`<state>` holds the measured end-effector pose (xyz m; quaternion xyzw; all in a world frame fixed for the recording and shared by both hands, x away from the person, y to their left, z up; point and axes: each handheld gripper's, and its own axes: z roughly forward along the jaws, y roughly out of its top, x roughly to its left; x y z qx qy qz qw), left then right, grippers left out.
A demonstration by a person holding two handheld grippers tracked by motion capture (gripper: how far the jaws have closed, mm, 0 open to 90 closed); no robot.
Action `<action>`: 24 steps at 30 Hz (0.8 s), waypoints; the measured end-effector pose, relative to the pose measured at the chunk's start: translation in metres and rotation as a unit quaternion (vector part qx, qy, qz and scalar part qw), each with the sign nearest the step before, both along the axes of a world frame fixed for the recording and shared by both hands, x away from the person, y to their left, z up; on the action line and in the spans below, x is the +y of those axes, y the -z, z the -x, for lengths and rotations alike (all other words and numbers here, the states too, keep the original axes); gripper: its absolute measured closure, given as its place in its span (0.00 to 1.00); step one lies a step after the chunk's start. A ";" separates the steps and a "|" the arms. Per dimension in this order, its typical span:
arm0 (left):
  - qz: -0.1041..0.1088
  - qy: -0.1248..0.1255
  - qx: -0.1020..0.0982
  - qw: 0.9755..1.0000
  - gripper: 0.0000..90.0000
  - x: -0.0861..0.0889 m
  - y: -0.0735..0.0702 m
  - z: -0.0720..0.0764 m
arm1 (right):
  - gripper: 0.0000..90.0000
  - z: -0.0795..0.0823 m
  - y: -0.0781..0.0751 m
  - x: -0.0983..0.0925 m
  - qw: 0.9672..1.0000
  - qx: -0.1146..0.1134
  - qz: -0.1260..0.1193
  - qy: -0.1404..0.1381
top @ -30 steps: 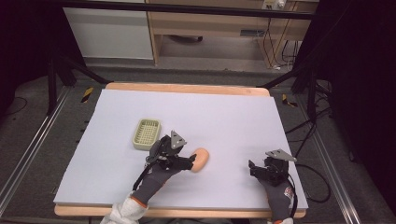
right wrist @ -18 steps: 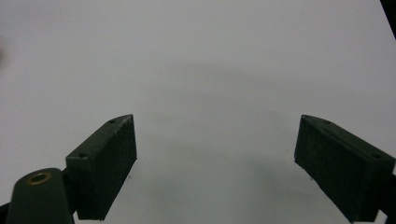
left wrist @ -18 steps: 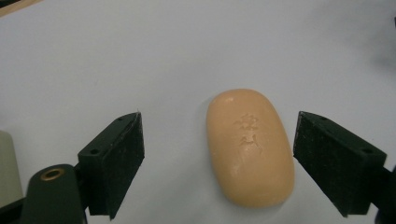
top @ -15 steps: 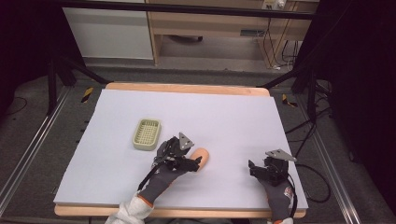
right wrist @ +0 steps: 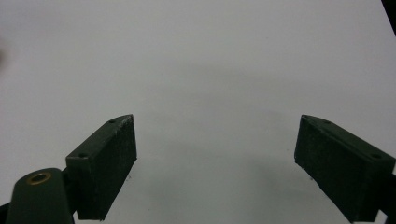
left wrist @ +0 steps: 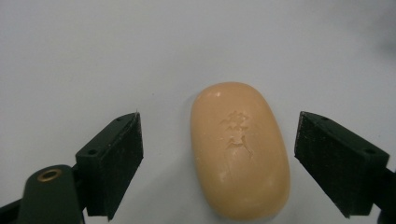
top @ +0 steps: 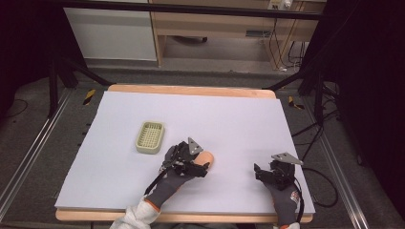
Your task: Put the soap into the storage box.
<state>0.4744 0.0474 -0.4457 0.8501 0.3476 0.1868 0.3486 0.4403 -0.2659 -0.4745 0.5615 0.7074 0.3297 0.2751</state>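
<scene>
A white sheet (top: 229,124) covers the table (top: 191,90), whose wooden edge shows along the far and near sides. The soap (top: 206,159), an oval peach-coloured bar, lies flat on the sheet a little toward 6 o'clock from the middle. In the left gripper view the soap (left wrist: 239,151) sits between the two black jaws with its long axis running away from the camera and a stamped mark on its upper face; there is bare sheet on both sides of it, so the jaws stand wide and touch nothing.

The left gripper (top: 199,166) is held low over the sheet by a gloved left hand (top: 169,183) that comes in from 6 o'clock and points toward 2 o'clock. The soap lies just at its tip, partly covered by the gripper body in the high view.

A pale green dish (top: 150,137) with a ribbed or perforated floor, the high view being too coarse to say which, rests on the sheet at about 10 o'clock from the soap, near it but clearly apart.

The right gripper (top: 260,173) is well off at 3 o'clock from the soap, close to the near edge of the sheet, held by a gloved right hand (top: 285,202) and pointing toward 9 o'clock. In the right gripper view its jaws are spread wide over plain white sheet (right wrist: 210,60), with only their soft shadow between them.
</scene>
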 end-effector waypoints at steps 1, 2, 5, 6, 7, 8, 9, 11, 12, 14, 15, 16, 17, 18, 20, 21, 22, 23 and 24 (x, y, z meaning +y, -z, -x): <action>0.000 -0.001 0.001 1.000 0.16 -0.001 0.001 0.000 | 0.15 0.000 0.000 0.000 1.000 0.000 -0.001 0.000; 0.002 -0.001 0.000 1.000 0.16 -0.002 0.001 0.000 | 0.15 0.000 0.000 0.000 1.000 0.000 -0.001 0.000; -0.002 0.002 0.003 1.000 0.16 -0.004 0.003 -0.001 | 0.15 0.000 0.000 0.000 1.000 0.000 -0.001 0.000; -0.005 0.001 0.004 1.000 0.16 -0.004 0.004 -0.001 | 0.15 0.000 0.000 0.000 1.000 0.000 -0.001 0.000; -0.004 0.002 0.005 1.000 0.16 -0.005 0.005 -0.002 | 0.15 0.000 0.000 0.000 1.000 0.000 -0.001 0.000; -0.007 0.002 0.007 1.000 0.16 -0.006 0.006 -0.002 | 0.15 0.000 0.000 0.000 1.000 0.000 -0.001 0.000; -0.006 0.001 0.008 1.000 0.16 -0.007 0.007 -0.002 | 0.15 0.000 0.000 0.000 1.000 0.001 -0.001 0.000; -0.007 0.001 0.008 1.000 0.16 -0.008 0.008 -0.003 | 0.15 0.000 0.000 0.000 1.000 0.001 0.000 0.000; -0.007 0.000 0.009 1.000 0.16 -0.009 0.009 -0.003 | 0.15 0.000 0.000 0.000 1.000 0.001 -0.001 0.000; -0.008 0.000 0.011 1.000 0.16 -0.010 0.011 -0.004 | 0.15 0.000 0.000 0.000 1.000 0.001 -0.001 0.000; -0.010 0.002 0.013 1.000 0.16 -0.011 0.011 -0.005 | 0.15 0.000 0.000 0.000 1.000 0.001 -0.001 0.000; -0.008 0.002 0.011 1.000 0.16 -0.012 0.012 -0.005 | 0.15 0.000 0.000 0.000 1.000 0.001 0.000 -0.001; -0.011 0.003 0.013 1.000 0.16 -0.012 0.013 -0.005 | 0.15 0.000 0.000 0.000 1.000 0.001 -0.001 0.000; -0.014 0.002 0.013 1.000 0.16 -0.013 0.014 -0.005 | 0.15 0.000 0.000 0.000 1.000 0.002 -0.001 0.000; -0.013 0.001 0.014 1.000 0.15 -0.015 0.016 -0.006 | 0.15 0.000 0.000 0.000 1.000 0.001 -0.001 0.000; -0.015 0.002 0.016 1.000 0.15 -0.015 0.016 -0.006 | 0.15 0.000 0.000 0.000 1.000 0.002 -0.002 0.001; -0.014 0.002 0.016 1.000 0.15 -0.015 0.017 -0.007 | 0.15 0.000 0.000 0.000 1.000 0.002 -0.002 0.000; -0.015 0.002 0.019 1.000 0.16 -0.015 0.017 -0.007 | 0.15 0.000 0.000 0.000 1.000 0.002 -0.002 0.000; -0.014 0.002 0.021 1.000 0.16 -0.015 0.018 -0.007 | 0.15 0.000 0.000 0.001 1.000 0.002 -0.002 0.000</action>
